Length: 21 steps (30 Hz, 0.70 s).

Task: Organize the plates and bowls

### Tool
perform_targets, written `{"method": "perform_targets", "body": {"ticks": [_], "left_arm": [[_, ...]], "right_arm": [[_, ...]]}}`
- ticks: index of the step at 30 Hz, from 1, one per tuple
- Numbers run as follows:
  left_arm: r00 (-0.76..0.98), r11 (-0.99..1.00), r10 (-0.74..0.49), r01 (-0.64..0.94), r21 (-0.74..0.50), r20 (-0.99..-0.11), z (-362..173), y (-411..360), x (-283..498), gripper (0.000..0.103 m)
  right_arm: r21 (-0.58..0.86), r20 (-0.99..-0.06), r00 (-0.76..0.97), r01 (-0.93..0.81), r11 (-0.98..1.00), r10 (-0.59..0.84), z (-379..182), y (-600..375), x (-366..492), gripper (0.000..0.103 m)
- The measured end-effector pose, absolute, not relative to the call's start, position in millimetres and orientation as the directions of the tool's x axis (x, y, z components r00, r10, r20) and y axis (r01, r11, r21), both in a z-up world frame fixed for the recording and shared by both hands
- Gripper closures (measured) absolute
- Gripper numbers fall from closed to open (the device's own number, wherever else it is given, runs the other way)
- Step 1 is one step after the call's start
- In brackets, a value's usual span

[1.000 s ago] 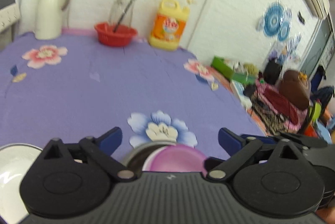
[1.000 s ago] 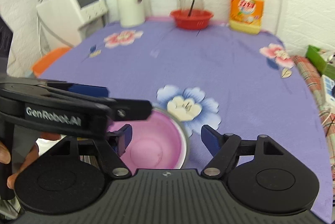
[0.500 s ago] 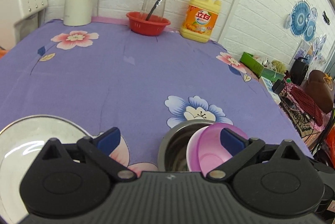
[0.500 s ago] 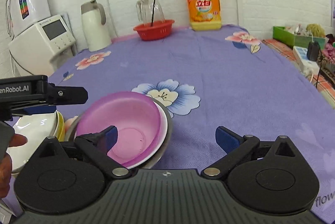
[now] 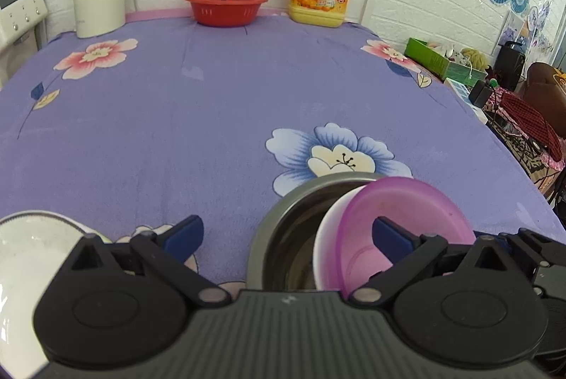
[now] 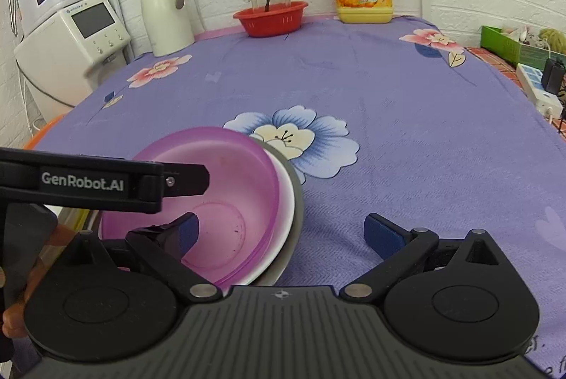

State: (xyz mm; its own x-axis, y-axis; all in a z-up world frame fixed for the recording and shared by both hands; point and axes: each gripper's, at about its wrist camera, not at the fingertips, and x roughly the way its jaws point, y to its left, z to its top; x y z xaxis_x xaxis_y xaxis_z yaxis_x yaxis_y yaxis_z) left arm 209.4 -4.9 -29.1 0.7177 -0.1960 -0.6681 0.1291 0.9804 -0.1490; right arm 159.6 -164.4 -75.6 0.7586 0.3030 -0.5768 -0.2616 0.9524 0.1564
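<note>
The pink bowl (image 6: 212, 198) sits tilted inside a white bowl (image 6: 287, 202), and both rest in a steel bowl (image 5: 283, 230) on the counter (image 5: 212, 103), just in front of the blue flower (image 6: 293, 138) printed on the purple cloth. A white plate (image 5: 24, 255) lies to the left of the steel bowl, well apart from it.

Both grippers are spread wide and hold nothing. The right gripper (image 6: 279, 230) hangs just over the near edge of the nest, with its left finger above the pink bowl's hollow and its right finger over bare cloth beside the steel bowl. The left gripper (image 5: 286, 232) hovers in front of the nest, its right finger at the pink bowl's rim and its left finger over the cloth between the steel bowl and the plate.

The step in hand appears to be taking hold of the pink bowl. To do it well, one finger should go inside the rim and the other outside, pinching only the pink wall and not the white one hugging it. Because the bowl leans, the highest rim part nearest the flower is the freest place to grip. Lift straight and slowly, since the white bowl may cling and ride up. The left gripper could steady the steel bowl's rim meanwhile.
</note>
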Motion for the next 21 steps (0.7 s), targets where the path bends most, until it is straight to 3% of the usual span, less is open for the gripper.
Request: {"method": "perform_targets", "body": {"ticks": [12,21], "left_arm": [[0.689,0.976,-0.216,0.163,-0.142,-0.692,-30.2,-10.3,210.9,0.002],[0.653,0.961,-0.276,0.186,-0.204,-0.705,-30.3,-3.5,208.9,0.002]], "right_arm": [[0.159,-0.56,0.768,-0.268,0.95,0.311,-76.9,-161.3,160.7,0.0],[0.188,-0.567,0.762,-0.252,0.949,0.314,-71.0,-164.3,157.0,0.0]]}}
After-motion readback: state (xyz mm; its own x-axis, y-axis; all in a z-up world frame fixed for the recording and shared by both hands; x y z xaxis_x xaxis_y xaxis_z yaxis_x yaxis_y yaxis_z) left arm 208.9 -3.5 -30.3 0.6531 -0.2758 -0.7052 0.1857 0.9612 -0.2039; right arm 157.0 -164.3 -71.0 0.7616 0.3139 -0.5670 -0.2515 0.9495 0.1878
